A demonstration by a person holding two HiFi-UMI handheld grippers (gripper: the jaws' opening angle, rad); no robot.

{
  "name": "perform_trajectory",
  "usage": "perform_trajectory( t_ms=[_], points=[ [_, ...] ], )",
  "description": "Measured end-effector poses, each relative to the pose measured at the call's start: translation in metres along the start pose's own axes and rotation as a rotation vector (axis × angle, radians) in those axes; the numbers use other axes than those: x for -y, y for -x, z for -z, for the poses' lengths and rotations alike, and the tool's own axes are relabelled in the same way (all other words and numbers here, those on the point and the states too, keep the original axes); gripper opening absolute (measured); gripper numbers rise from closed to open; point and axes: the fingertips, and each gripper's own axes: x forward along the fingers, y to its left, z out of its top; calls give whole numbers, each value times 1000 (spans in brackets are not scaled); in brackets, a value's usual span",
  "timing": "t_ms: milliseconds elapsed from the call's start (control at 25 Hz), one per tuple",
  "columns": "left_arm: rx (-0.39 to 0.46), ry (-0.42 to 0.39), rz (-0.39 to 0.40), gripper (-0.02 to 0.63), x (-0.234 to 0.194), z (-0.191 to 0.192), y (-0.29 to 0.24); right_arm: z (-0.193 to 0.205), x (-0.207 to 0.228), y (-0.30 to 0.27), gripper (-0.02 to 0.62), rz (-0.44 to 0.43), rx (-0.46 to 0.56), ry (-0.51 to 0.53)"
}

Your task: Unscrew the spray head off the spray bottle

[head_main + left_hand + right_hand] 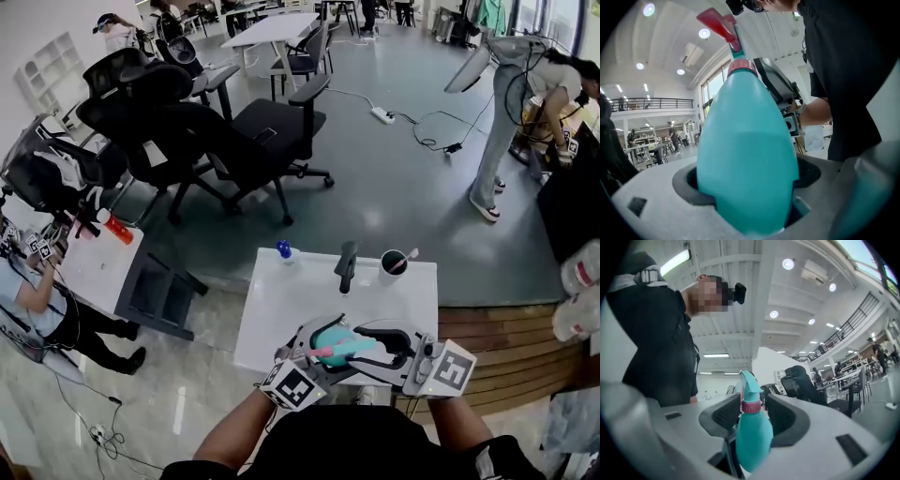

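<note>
Spray bottle (747, 154) is plain teal, pink-collared.

Beyond my white table (281, 309) the grey floor (403, 216) runs far; black office chairs (262, 136) crowd the far left (round ceiling lights (788, 263) glow overhead).

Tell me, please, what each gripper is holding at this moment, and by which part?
The left gripper grips the teal spray bottle by its wide body. The right gripper holds nothing: its open jaws flank the pink collar under the spray head.
</note>
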Motion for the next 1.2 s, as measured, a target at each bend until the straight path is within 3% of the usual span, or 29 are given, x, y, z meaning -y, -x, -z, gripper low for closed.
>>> perform_trajectory(
  t_ms=[400, 760, 880, 1200],
  points=[
    [-47, 68, -67, 474, -7, 24, -4, 20, 15, -2, 187, 192, 17, -80],
    [-47, 102, -71, 474, -4, 26, -3, 25, 13, -11, 137, 229, -23, -28],
    [-30, 100, -33, 474, 2, 22, -1, 24, 6, -11, 135, 159, -40, -13],
    [-2, 36, 123, 474, 34, -3, 4, 14, -23, 5, 135, -208, -127, -13]
  ],
)
